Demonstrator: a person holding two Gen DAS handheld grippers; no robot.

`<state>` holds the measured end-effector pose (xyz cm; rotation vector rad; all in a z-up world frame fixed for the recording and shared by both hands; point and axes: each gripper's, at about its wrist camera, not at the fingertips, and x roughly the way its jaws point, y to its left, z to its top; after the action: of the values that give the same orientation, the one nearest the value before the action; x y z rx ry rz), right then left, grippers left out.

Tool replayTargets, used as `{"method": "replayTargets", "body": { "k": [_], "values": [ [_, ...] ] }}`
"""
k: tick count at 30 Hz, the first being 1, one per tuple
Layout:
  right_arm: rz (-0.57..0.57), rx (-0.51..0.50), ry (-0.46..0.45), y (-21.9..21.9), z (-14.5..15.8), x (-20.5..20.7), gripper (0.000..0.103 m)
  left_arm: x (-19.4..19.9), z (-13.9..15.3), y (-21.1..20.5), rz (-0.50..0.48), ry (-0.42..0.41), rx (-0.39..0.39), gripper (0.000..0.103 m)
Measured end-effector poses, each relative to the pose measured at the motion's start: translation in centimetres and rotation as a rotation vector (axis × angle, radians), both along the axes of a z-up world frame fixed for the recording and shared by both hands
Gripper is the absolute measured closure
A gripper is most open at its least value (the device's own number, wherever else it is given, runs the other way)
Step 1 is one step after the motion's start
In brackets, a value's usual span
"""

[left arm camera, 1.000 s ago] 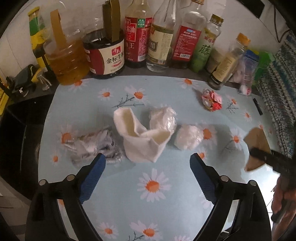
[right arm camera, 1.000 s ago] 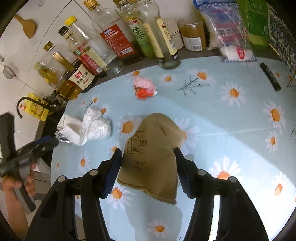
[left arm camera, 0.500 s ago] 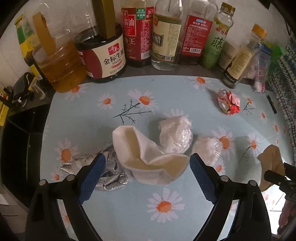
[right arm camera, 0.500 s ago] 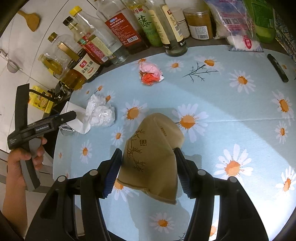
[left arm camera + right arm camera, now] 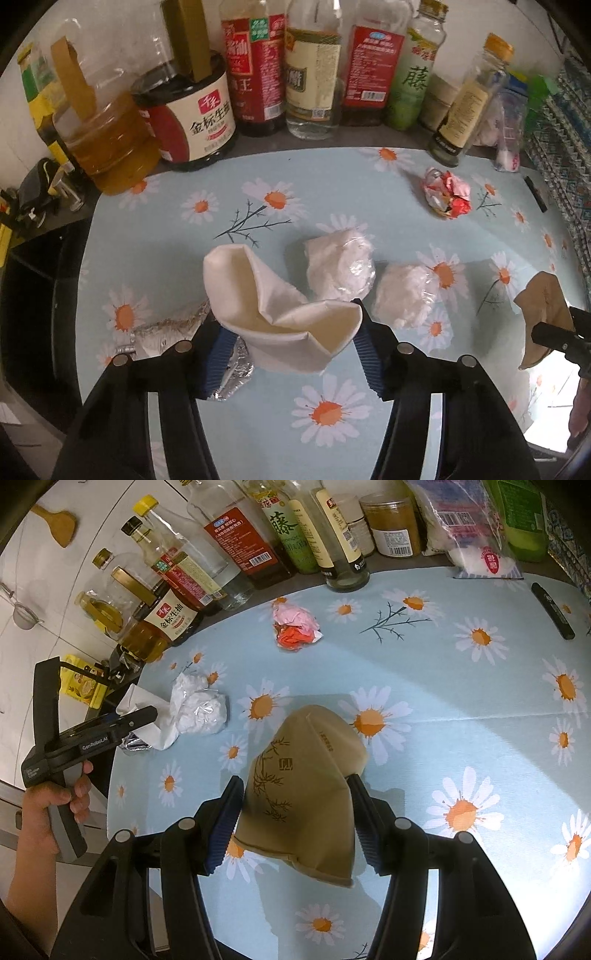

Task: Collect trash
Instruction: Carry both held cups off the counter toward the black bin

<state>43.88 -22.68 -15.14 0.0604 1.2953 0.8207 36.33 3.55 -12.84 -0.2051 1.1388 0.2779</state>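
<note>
**Both grippers closed on crushed paper cups; loose trash lies on the table**

Left gripper (image 5: 291,347): its blue ribbed fingers (image 5: 218,354) press on either side of the crumpled white paper cup (image 5: 280,314). The cup's base hides the inner faces of the pads, so the contact itself is partly obscured. The cup sits at the left side of the light-blue daisy-print table (image 5: 332,184).

Right gripper (image 5: 295,819): its fingers clamp the flattened brown paper cup with a bamboo print (image 5: 306,786), which fills the gap between them. Whether the cup's lower edge touches the table cannot be told.

Other trash:
- Crumpled silver foil wrapper (image 5: 166,332), just beside and partly under the white cup; the left finger covers much of it.
- Two balled-up white plastic wads (image 5: 340,269), side by side, just right of the white cup. They read as one mass in the right wrist view.
- Crumpled red-and-pink wrapper (image 5: 447,197), well apart, near the far bottles.

Surroundings: a row of sauce and oil bottles (image 5: 258,70) along the far edge, their tops cut off by the frame. A black marker pen (image 5: 552,609) lies toward the right edge. The left hand (image 5: 55,805) appears in the right wrist view, its arm cut off at the frame edge.
</note>
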Motion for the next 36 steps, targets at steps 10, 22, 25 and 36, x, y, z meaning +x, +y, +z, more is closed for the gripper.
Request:
{"method": "replayTargets", "body": {
  "k": [10, 22, 25, 36],
  "values": [
    [0.010, -0.003, -0.021, 0.2, 0.9, -1.4, 0.045, -1.4, 2.1, -0.8, -0.014, -0.068, -0.018, 0.046],
    [0.039, -0.007, -0.064, 2.2, 2.8, -5.8, 0.045, -6.2, 5.0, -3.0, -0.095, -0.163, -0.051, 0.046],
    [0.048, -0.009, -0.072, 2.9, 3.3, -7.5, 0.045, -7.8, 5.5, -3.3, -0.112, -0.179, -0.061, 0.046],
    [0.068, -0.037, -0.098, 5.5, 4.6, -13.9, 0.045, -15.6, 7.3, -4.2, -0.161, -0.243, -0.107, 0.046]
  ]
}}
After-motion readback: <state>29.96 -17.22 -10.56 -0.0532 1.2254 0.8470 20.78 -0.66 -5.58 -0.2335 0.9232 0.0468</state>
